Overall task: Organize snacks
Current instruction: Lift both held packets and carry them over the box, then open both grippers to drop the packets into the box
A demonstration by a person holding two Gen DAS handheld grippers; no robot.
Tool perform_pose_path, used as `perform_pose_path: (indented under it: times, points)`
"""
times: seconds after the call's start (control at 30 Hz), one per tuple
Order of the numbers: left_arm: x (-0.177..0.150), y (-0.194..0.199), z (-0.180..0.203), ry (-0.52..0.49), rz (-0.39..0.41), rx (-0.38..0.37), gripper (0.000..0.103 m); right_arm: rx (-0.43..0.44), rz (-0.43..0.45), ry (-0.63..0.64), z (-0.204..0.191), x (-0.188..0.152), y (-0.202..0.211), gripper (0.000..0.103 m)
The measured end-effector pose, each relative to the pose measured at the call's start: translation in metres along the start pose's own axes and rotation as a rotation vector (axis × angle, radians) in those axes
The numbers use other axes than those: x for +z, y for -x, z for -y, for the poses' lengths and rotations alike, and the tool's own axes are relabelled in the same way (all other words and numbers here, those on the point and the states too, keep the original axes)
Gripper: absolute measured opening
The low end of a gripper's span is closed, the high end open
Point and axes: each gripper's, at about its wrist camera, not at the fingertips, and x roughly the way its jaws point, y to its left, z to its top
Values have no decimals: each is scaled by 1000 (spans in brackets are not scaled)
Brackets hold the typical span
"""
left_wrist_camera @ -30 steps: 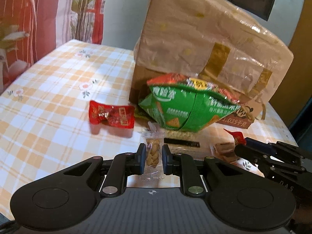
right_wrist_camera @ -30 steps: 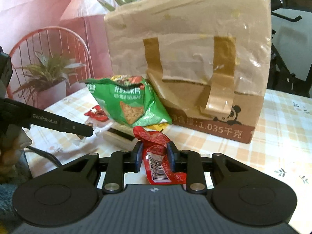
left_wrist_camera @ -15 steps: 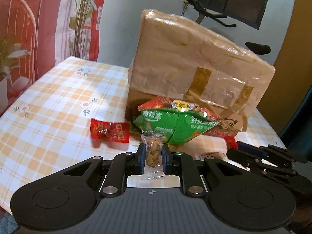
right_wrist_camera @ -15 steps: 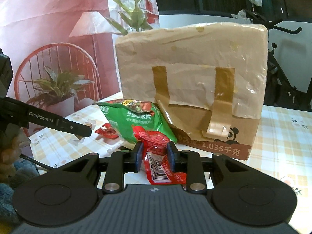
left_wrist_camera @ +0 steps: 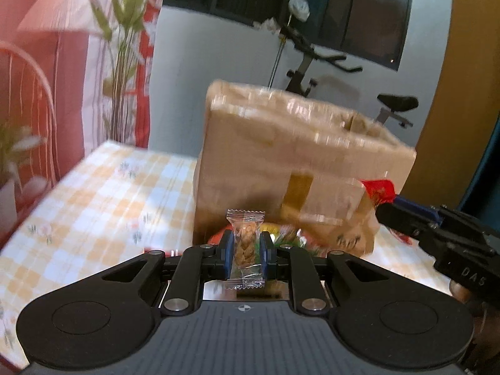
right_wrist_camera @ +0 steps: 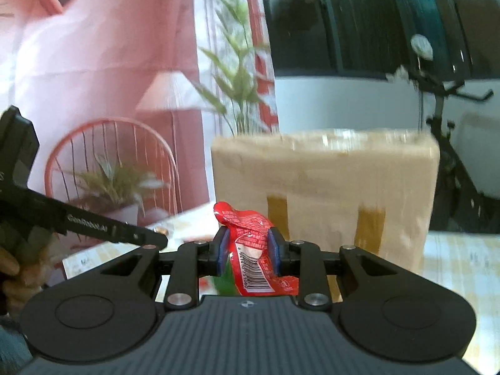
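We see one large cardboard box, wrapped in clear film and crossed by two brown tape strips, standing on the checked tablecloth straight ahead of both pairs of jaws; a printed line along its base is too blurred to read. In the right wrist view the same box fills the space beyond the fingertips. Just in front of the box's foot, below and beyond the left jaws, we make out one green and red snack bag, mostly hidden, its print unreadable. Our left gripper has its jaws pinched on one small clear packet holding a braided brown snack; the packet stands upright between the blue pads, its crimped ends sticking out above and below them. Our right gripper has its jaws clamped on one red sachet, whose crumpled top rises above the pads and whose lower part shows a white barcode panel with digits too small for us to read. From the right wrist view the left gripper's arm reaches in from the left and carries the white lettering "GenRobot.AI". From the left wrist view the right gripper enters from the right with the red sachet at its tip, and its body reads "DAS".
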Motion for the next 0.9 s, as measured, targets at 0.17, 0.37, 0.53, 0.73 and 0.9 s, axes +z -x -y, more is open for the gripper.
perform_pose_path:
  times: [0.17, 0.37, 0.53, 0.73, 0.9]
  points:
    - [42, 1, 8, -24, 93, -31, 18, 31, 91, 6, 9, 37, 0, 28]
    - [91, -21, 22, -16, 183, -75, 18, 2, 156, 61, 25, 78, -21, 28]
    - [122, -62, 44, -82, 186, -31, 18, -47, 99, 77, 41, 93, -59, 28]
    - [130, -103, 60, -150, 126, -44, 19, -193, -19, 71, 58, 93, -95, 29]
    - [120, -103, 51, -154, 113, -35, 65, -277, -87, 9, 71, 85, -102, 33]
